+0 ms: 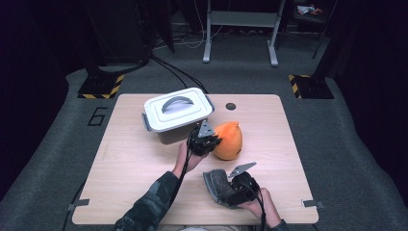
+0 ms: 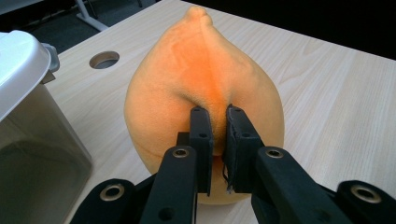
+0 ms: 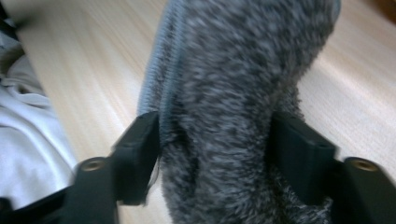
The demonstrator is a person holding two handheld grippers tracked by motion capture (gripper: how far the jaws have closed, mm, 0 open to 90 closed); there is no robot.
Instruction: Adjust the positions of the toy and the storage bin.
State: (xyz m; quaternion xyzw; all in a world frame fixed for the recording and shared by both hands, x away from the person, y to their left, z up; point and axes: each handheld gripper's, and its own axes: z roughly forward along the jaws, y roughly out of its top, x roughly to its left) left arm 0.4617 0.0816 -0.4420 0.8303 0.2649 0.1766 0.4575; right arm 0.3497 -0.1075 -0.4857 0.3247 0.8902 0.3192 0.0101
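An orange teardrop-shaped plush (image 1: 231, 140) (image 2: 205, 70) stands on the wooden table (image 1: 134, 163) near its middle. My left gripper (image 1: 214, 141) (image 2: 217, 112) is shut on a pinch of the plush's fabric on its near side. A grey fuzzy soft item (image 1: 216, 184) (image 3: 243, 60) with a ribbed blue-grey edge lies near the table's front edge. My right gripper (image 1: 231, 192) (image 3: 215, 121) reaches it from the right. Its jaws stand apart on either side of the fur, which fills the gap between them, without squeezing it.
A lidded plastic box (image 1: 177, 109) (image 2: 23, 65), white lid with a grey handle, sits just left of the plush and close to my left gripper. A round cable hole (image 1: 231, 106) (image 2: 104, 59) lies behind the plush. White cloth (image 3: 23, 140) shows beyond the table edge.
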